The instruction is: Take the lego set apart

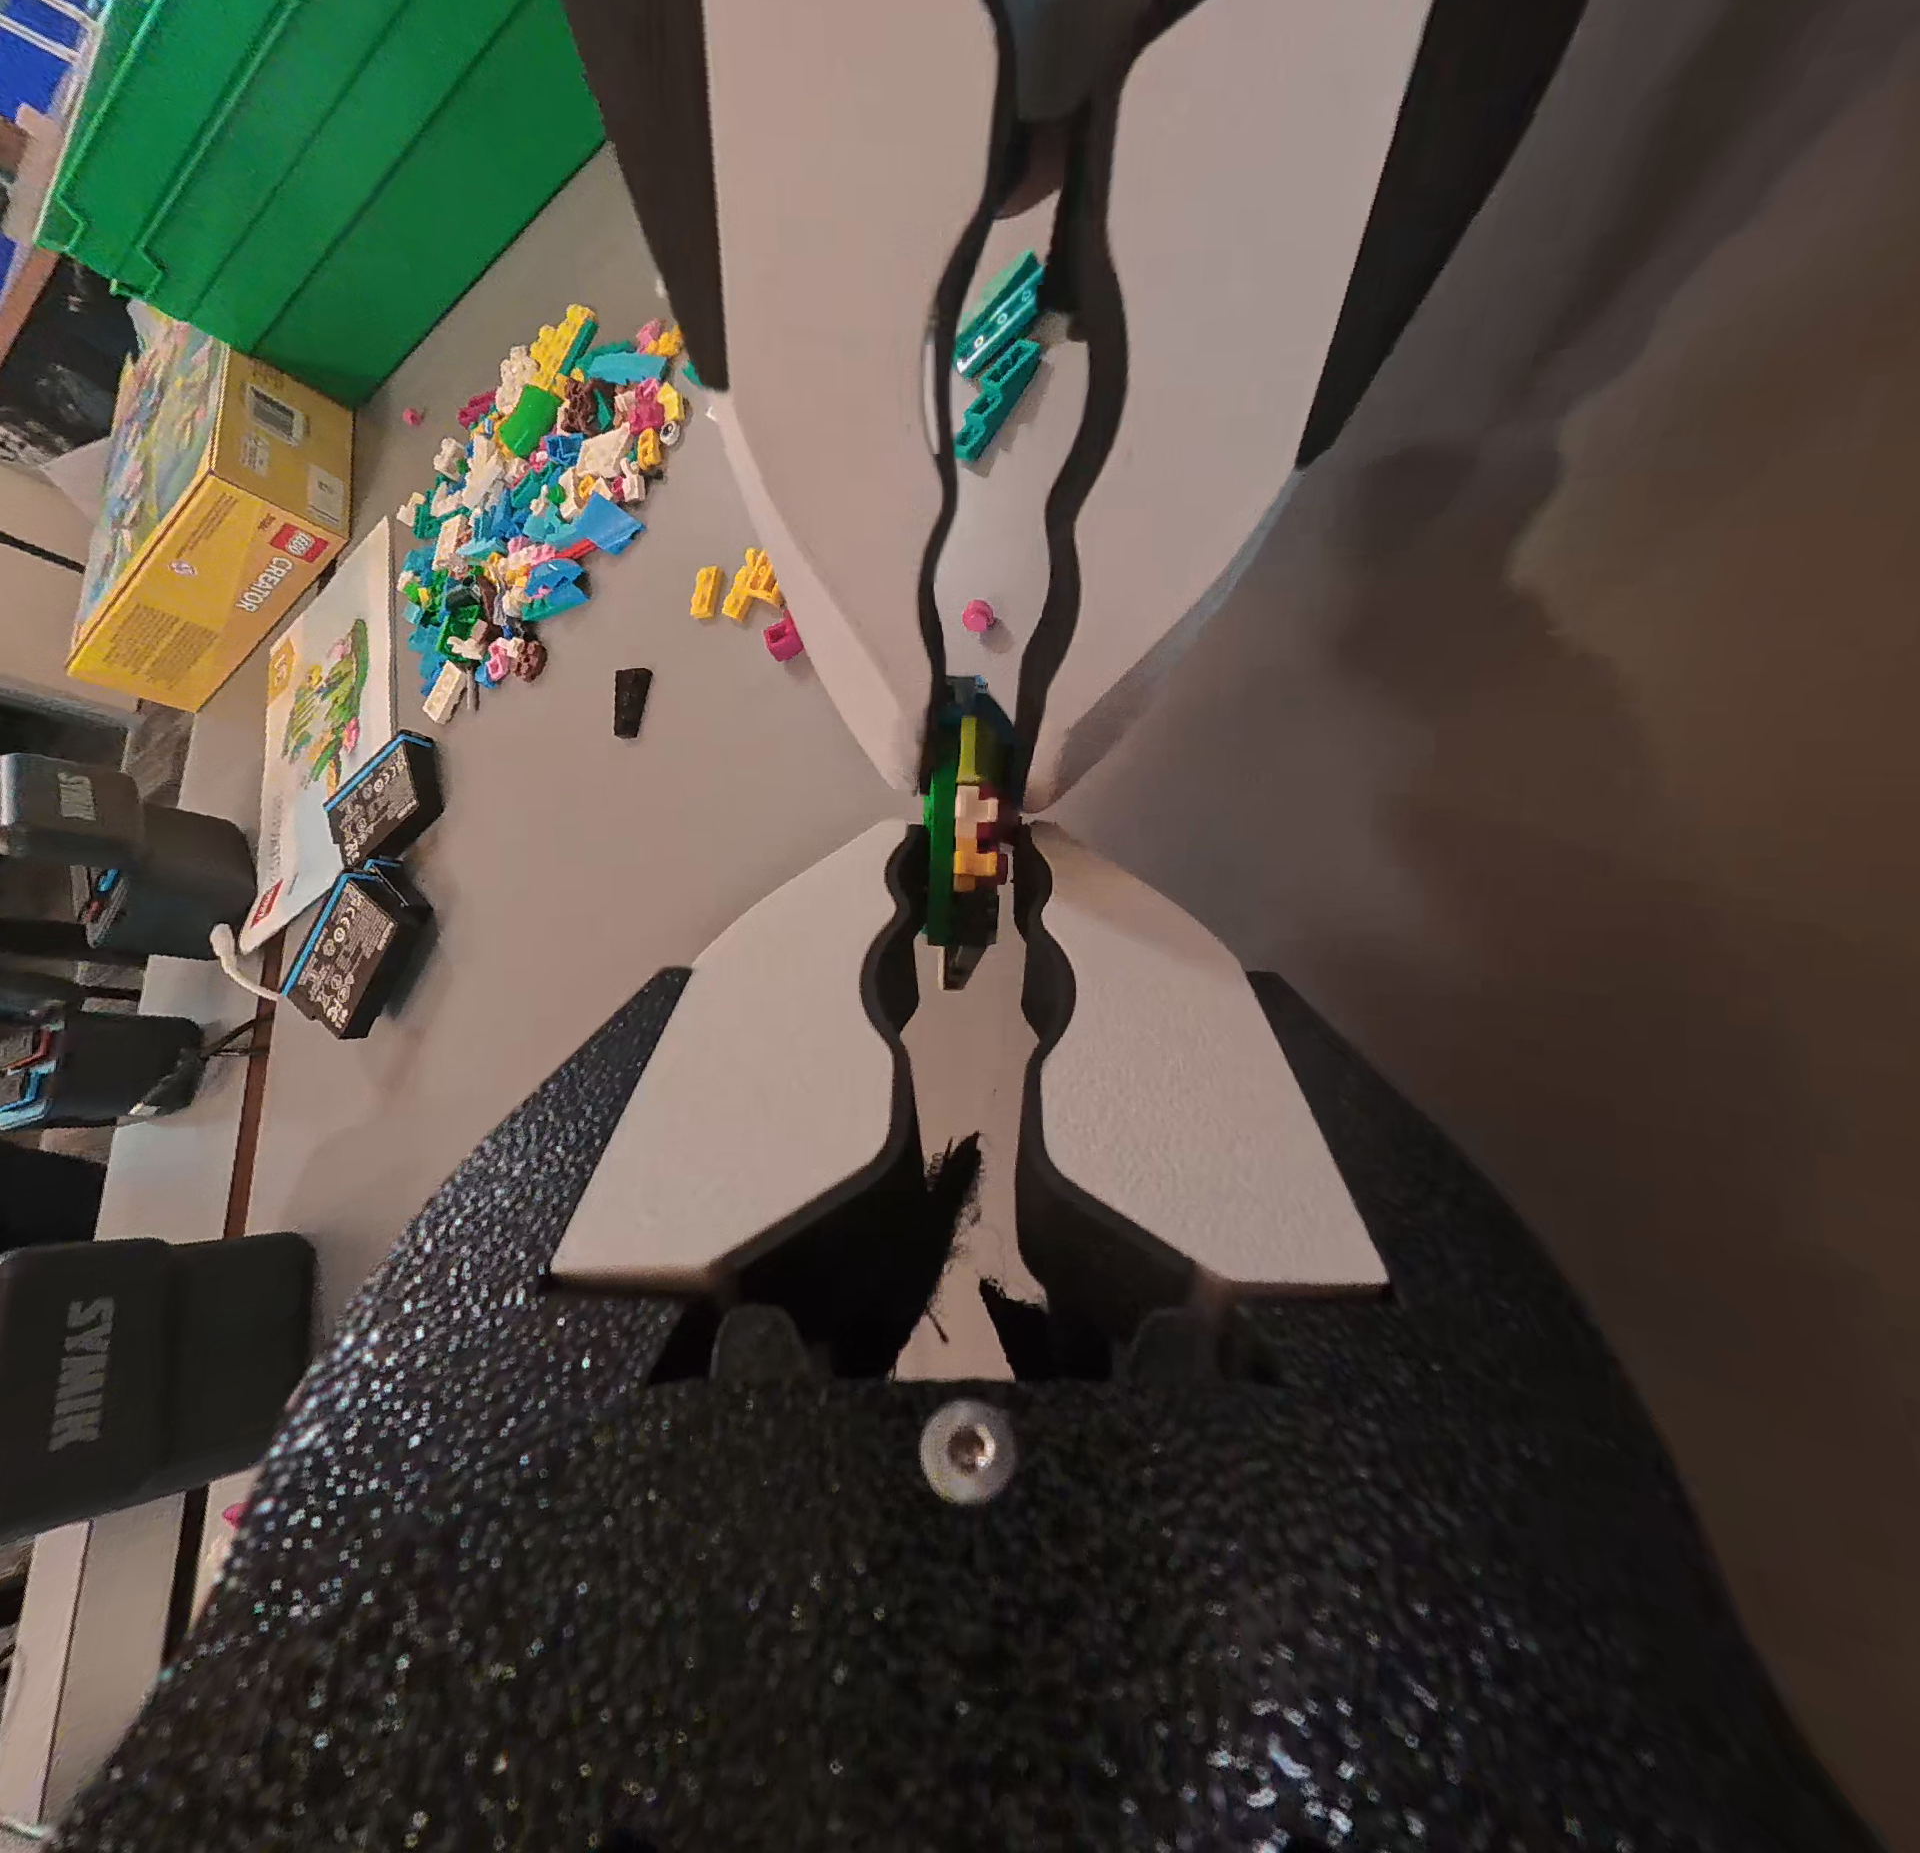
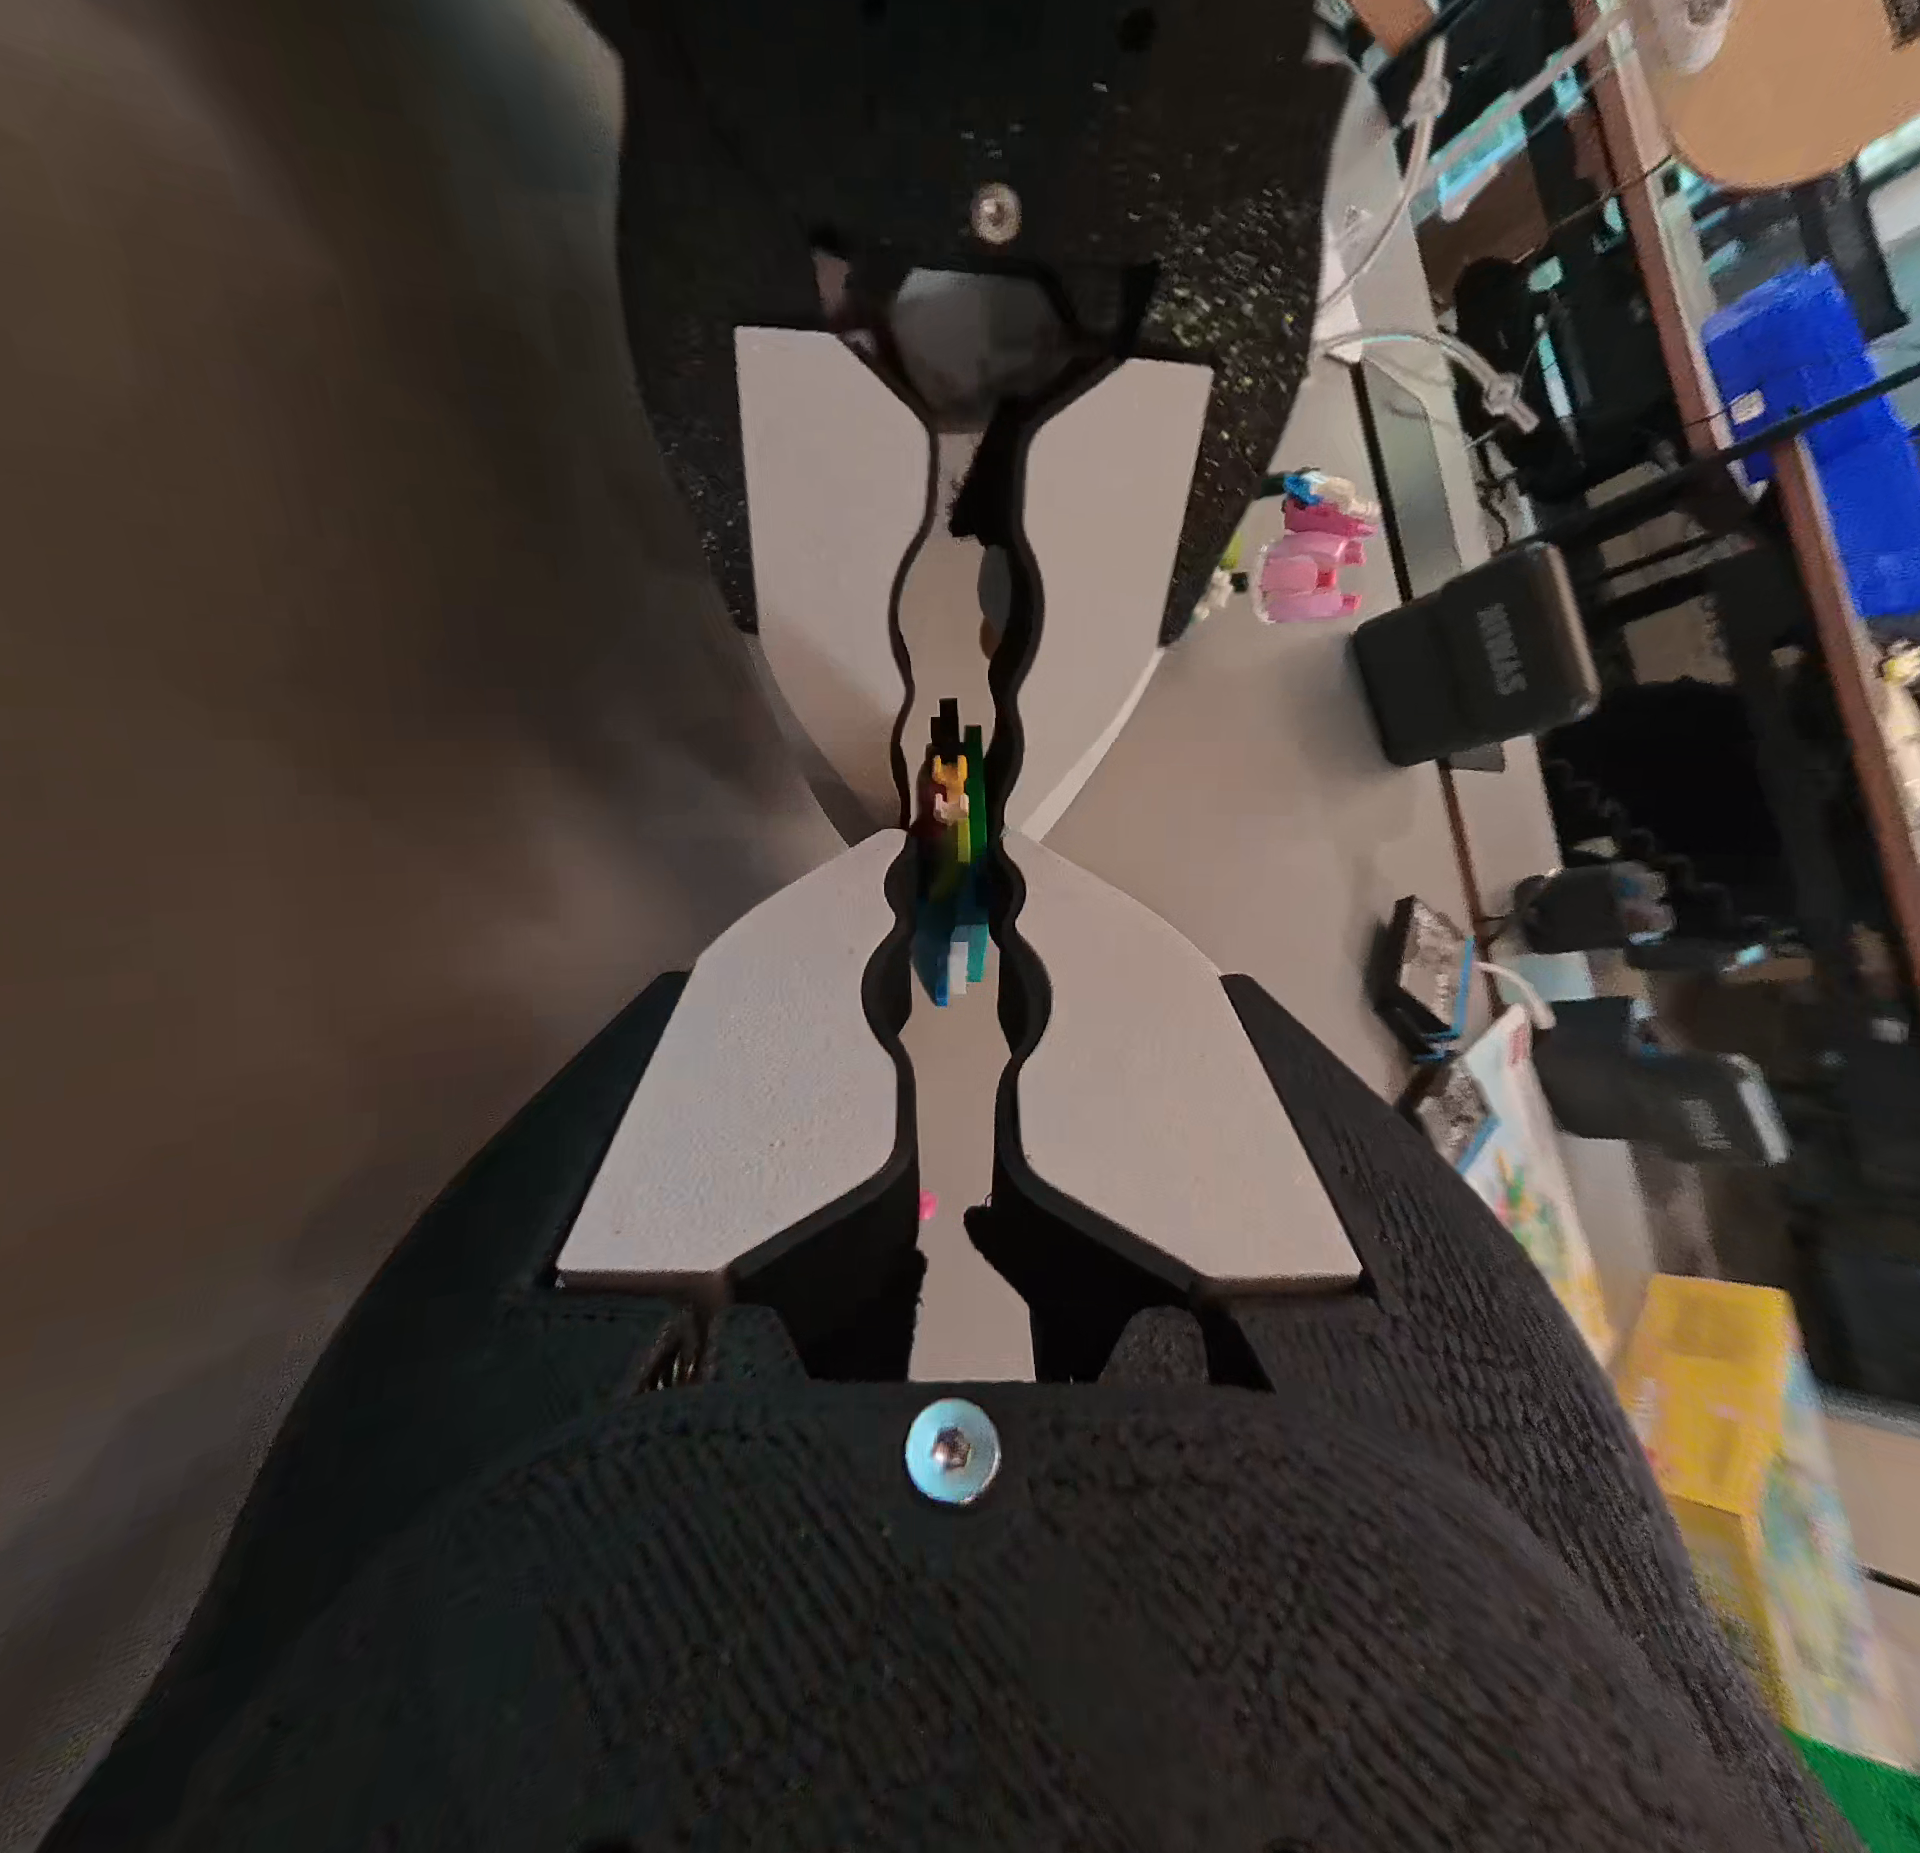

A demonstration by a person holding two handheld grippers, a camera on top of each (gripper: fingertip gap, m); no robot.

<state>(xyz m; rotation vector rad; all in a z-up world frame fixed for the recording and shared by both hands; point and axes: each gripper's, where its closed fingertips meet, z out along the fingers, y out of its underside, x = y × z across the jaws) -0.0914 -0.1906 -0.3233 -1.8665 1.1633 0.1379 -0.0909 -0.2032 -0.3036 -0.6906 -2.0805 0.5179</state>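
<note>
1. Green, yellow, white and dark red bricks make up the little lego build [image 1: 971, 827], and it's pinched from both ends at once, held up above the grey table [image 1: 540, 847]
2. left gripper [image 1: 968, 847] comes in from the bottom of its own view, fingers squeezed onto the green-plate end of the build, with a small black piece sticking out back toward the camera
3. right gripper [image 2: 951, 873] is clamped on the opposite end, where the blue and white bricks are; in its own view the build [image 2: 951, 868] sits right in the narrow gap between the wavy finger edges
4. so the two grippers meet nose to nose, tips nearly touching, each one showing at the top of the other's view
5. loose stuff on the table in the left wrist view: a big pile of mixed bricks [image 1: 530, 515], a few yellow pieces [image 1: 738, 588], a magenta brick [image 1: 781, 640], a pink stud [image 1: 977, 617], a black piece [image 1: 631, 702] and teal pieces [image 1: 997, 359] seen between the far fingers
6. further left are the yellow lego box [image 1: 208, 536], the instruction booklet [image 1: 322, 723], two black batteries [image 1: 364, 889] with blue trim and stacked green bins [image 1: 332, 141]
7. right wrist view also catches a pink lego figure [image 2: 1311, 551] standing on the table beside a black charger block [image 2: 1475, 650]
</note>
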